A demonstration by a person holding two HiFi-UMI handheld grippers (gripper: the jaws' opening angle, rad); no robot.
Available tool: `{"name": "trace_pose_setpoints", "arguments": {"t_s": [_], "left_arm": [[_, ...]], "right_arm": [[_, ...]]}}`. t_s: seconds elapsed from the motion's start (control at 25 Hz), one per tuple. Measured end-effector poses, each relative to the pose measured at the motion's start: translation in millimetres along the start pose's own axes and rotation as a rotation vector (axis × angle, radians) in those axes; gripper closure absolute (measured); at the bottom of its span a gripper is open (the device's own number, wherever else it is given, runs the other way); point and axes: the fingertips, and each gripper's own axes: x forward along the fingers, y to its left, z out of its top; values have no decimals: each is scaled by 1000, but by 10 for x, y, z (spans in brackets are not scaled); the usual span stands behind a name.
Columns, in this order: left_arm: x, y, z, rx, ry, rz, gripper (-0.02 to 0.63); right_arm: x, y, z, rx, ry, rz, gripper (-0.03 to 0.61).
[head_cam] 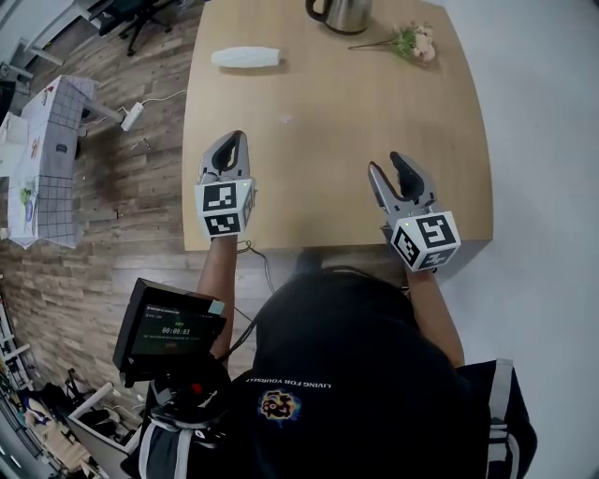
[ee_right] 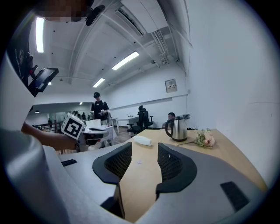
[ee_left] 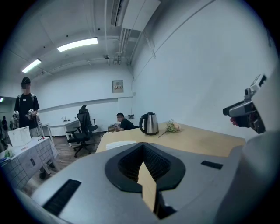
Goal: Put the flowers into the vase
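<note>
A small bunch of pink and white flowers (head_cam: 414, 42) lies on the far right of the wooden table (head_cam: 328, 122); it also shows in the left gripper view (ee_left: 173, 127) and the right gripper view (ee_right: 204, 139). A white ribbed vase (head_cam: 245, 57) lies on its side at the far left (ee_right: 142, 140). My left gripper (head_cam: 234, 137) hovers over the near left of the table, shut and empty (ee_left: 143, 148). My right gripper (head_cam: 384, 162) is held over the near right, open with nothing between its jaws (ee_right: 142, 153). Both are far from the flowers and the vase.
A steel kettle (head_cam: 342, 13) stands at the table's far edge, between vase and flowers. A power strip (head_cam: 132, 115) and a grid-cloth table (head_cam: 47, 159) sit on the floor to the left. An office chair (ee_left: 84, 129) and a standing person (ee_left: 25, 105) are beyond the table.
</note>
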Motion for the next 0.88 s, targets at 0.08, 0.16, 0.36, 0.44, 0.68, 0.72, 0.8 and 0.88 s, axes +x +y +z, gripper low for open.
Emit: {"name": "trace_pose_setpoints", "arguments": {"t_s": [0.08, 0.16, 0.36, 0.44, 0.68, 0.72, 0.8, 0.88], "left_arm": [[16, -12, 20, -9, -2, -6, 609], [5, -83, 63, -9, -7, -15, 609], [124, -77, 127, -7, -24, -26, 609], [137, -45, 140, -15, -27, -15, 609], [235, 85, 125, -16, -7, 22, 609], [253, 131, 124, -17, -1, 33, 609], [275, 215, 115, -20, 13, 57, 609], [300, 285, 93, -19, 26, 77, 609]], "right_arm": [[-58, -12, 36, -8, 3, -9, 416], [-173, -29, 70, -11, 1, -20, 416], [-199, -30, 60, -29, 17, -27, 416], [-190, -18, 45, -30, 25, -20, 416], [-40, 16, 117, -49, 36, 34, 416], [-3, 20, 135, -51, 38, 45, 416], [43, 22, 186, -55, 40, 59, 416], [74, 10, 225, -61, 42, 76, 416]]}}
